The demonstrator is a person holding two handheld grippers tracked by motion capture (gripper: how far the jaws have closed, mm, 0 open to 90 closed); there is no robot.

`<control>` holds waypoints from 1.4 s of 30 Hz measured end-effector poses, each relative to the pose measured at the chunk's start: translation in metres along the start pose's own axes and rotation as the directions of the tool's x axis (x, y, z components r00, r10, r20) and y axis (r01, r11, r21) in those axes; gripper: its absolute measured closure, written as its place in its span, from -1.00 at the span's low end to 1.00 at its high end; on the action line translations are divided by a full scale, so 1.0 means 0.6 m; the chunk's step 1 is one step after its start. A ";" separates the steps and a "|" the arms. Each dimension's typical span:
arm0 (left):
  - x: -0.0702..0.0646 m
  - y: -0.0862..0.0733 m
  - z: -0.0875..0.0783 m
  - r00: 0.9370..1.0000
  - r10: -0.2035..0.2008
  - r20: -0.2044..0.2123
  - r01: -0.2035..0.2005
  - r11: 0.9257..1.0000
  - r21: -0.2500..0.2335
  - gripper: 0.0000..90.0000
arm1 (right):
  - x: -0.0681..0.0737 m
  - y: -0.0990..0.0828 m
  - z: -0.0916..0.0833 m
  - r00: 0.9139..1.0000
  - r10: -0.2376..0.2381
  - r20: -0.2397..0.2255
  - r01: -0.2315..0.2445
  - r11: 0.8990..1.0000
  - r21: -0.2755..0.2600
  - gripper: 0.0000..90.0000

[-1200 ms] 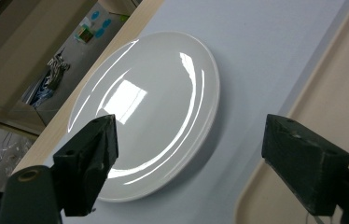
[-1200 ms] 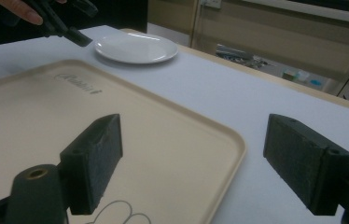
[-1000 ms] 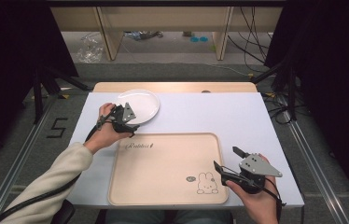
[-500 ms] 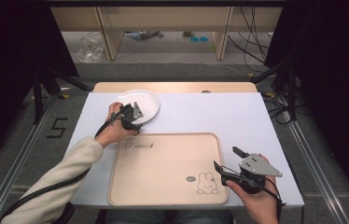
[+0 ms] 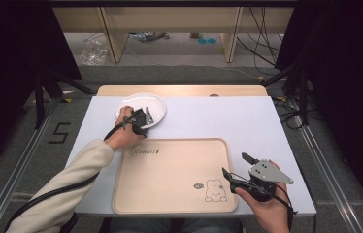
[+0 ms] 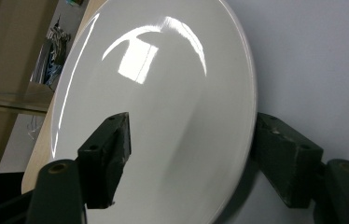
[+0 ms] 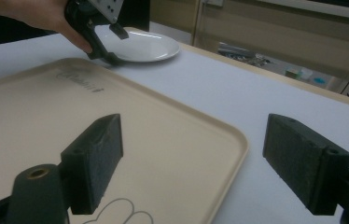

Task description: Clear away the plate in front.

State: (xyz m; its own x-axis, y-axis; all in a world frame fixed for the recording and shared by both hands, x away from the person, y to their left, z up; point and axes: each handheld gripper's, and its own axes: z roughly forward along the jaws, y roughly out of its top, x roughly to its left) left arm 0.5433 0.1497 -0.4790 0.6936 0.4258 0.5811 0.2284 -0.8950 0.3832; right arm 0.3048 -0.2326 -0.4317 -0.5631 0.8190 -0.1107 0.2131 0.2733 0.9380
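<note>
High view, left tool [image 5: 146, 116] spread, straddling white plate [image 5: 156, 103] rim; right tool [image 5: 235, 167] spread, empty, over tray [image 5: 170, 194] edge

I see a glossy white plate [image 5: 153, 104] lying flat at eleven o'clock on the table, and at six o'clock a beige tray [image 5: 170, 170] with a rabbit drawing.

The plate [image 5: 143, 108] is glossy white. The tray [image 5: 170, 177] is beige, printed with a rabbit outline [image 5: 215, 190] and dark script lettering [image 5: 144, 151]. The desk [image 5: 228, 121] is pale lilac-white.
</note>
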 end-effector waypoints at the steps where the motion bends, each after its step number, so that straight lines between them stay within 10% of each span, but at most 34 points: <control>1: 0.001 0.001 0.001 1.000 0.015 0.006 -0.015 1.000 0.003 -0.28 | 0.000 0.000 0.000 1.000 0.000 -0.001 0.000 1.000 0.001 -0.53; 20: -0.007 0.019 0.000 0.992 0.062 0.108 -0.071 0.994 0.081 0.63 | 0.002 0.000 -0.001 1.000 0.014 -0.018 -0.014 1.000 0.012 -0.52; 30: -0.012 0.025 -0.005 0.995 0.072 0.075 -0.079 0.992 0.101 0.74 | 0.002 0.000 -0.001 0.999 0.018 -0.028 -0.017 1.000 0.021 -0.51; 42: 0.013 0.040 -0.050 0.995 0.066 -0.076 -0.062 0.996 0.059 0.96 | 0.002 -0.001 0.000 0.999 0.016 -0.028 -0.015 1.000 0.016 -0.49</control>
State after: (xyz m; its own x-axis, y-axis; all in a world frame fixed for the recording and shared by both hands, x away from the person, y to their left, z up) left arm 0.5337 0.1352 -0.4437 0.6531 0.3745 0.6582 0.2249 -0.9259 0.3036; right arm 0.3037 -0.2316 -0.4322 -0.5815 0.8089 -0.0867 0.2349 0.2690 0.9341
